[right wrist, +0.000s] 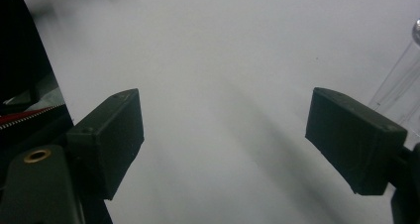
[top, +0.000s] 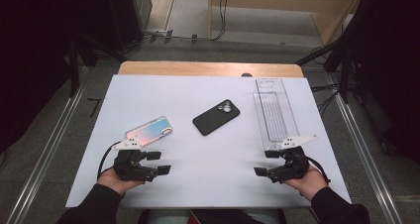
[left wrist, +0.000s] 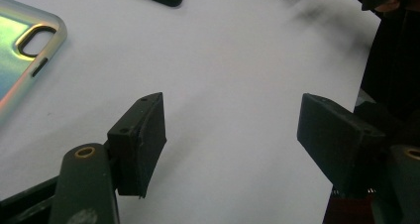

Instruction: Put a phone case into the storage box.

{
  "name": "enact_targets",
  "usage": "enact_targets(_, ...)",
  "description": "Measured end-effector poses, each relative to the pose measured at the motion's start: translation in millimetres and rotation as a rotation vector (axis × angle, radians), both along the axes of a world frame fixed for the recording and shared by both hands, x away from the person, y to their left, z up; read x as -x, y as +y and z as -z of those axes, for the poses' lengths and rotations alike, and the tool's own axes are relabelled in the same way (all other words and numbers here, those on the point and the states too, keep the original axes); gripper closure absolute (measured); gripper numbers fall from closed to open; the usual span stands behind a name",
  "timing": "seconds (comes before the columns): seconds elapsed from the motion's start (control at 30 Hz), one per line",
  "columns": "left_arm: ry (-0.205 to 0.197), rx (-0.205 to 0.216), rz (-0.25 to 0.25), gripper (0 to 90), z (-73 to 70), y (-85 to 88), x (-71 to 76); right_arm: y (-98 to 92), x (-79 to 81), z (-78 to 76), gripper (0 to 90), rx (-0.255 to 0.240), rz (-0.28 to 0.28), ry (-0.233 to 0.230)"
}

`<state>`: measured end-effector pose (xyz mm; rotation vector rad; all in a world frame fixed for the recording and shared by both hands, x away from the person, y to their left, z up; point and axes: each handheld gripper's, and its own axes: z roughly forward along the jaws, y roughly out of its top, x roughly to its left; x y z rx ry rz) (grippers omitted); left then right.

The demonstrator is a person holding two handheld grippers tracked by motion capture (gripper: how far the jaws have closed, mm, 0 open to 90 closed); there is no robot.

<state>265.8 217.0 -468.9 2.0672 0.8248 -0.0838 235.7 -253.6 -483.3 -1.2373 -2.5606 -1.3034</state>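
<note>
Your left gripper (top: 159, 162) sits near the worktop's (top: 213, 184) front-left corner, jaws spread wide w/ nothing between them, just bare white surface. Your right gripper (top: 267, 163) is near the front-right corner, jaws also spread and empty, pointing in toward the middle. Both rest low over the worktop, well apart from each other.

Just beyond your left gripper lies the shiny phone case (top: 148, 132), pink-to-blue, flat, angled w/ its camera cutout toward the center; in the left gripper view its silver rim and cutout sit at the upper left (left wrist: 20, 60), apart from the jaws. Farther in, abt mid-worktop, the black phone (top: 216, 117) lies back up, camera end toward the far edge.

Just beyond your right gripper, along the right edge, the clear plastic tray (top: 274, 114) runs lengthwise front to back, reaching nearly to the far-right corner. Its near end is close to the gripper's grey plate; can't tell if they touch.
</note>
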Motion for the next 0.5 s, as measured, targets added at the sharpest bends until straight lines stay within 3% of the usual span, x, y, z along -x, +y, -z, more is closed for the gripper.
enact_targets(0.3,0.008,-0.013,-0.004,27.2,0.1,-0.4,1.3,0.6,1.0,-0.3,13.2,-0.017,-0.018,0.002)
enact_targets(0.37,0.026,-0.024,-0.005,27.3,-0.3,-0.2,0.9,1.5,0.5,0.2,13.2,-0.017,-0.026,0.004)
enact_targets(0.5,0.015,-0.035,0.003,27.2,-0.5,0.1,1.0,1.6,0.4,0.4,13.2,-0.014,-0.020,0.008)
